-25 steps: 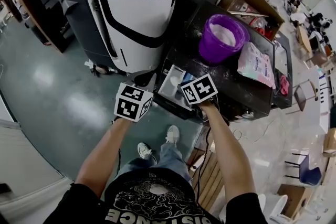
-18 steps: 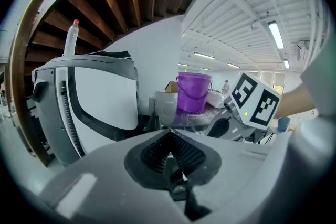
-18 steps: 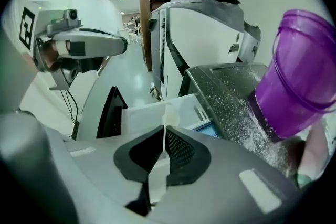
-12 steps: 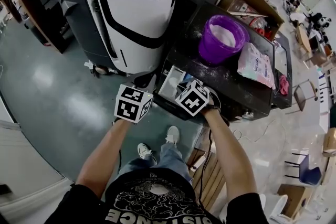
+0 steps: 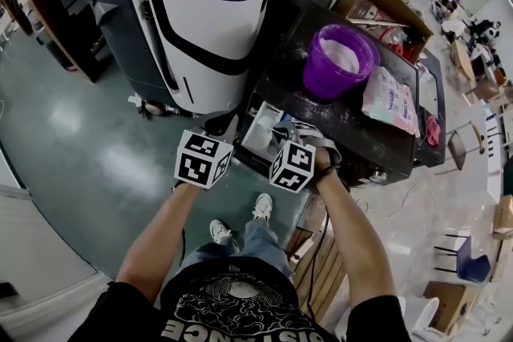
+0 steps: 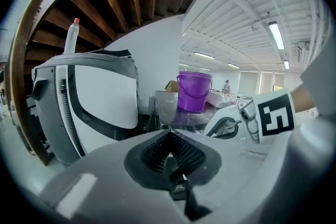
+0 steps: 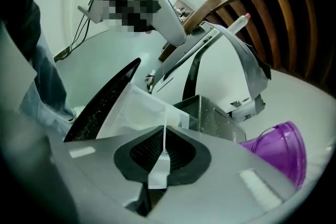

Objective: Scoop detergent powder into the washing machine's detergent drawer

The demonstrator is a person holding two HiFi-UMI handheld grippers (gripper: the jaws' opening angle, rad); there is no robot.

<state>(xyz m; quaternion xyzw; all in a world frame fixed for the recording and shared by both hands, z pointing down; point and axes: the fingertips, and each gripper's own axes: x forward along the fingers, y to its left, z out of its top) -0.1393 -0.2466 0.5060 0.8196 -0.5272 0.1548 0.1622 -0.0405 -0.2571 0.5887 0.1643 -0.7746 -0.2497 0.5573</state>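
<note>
Washing machine: stands beyond the tabletop's left edge.
Purple bucket: toward the far-left corner, powder inside.
Detergent drawer: open at the near-left corner.
Right gripper: jaws clamped on a white scoop. It has rolled over at the drawer in the past second, probably tipping powder in.
Left gripper: jaws closed, empty.
Scoop contents and drawer compartments: not discernible.

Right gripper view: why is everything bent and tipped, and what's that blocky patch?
Right gripper view: the wide-angle lens bows straight edges and darkens corners; the purple plastic bucket looks tipped because the right gripper, shut on a translucent white plastic scoop, is rolled sideways; the mosaic was added afterwards to hide a face. Head view: same bowing, plus glare on the glossy green floor.
</note>
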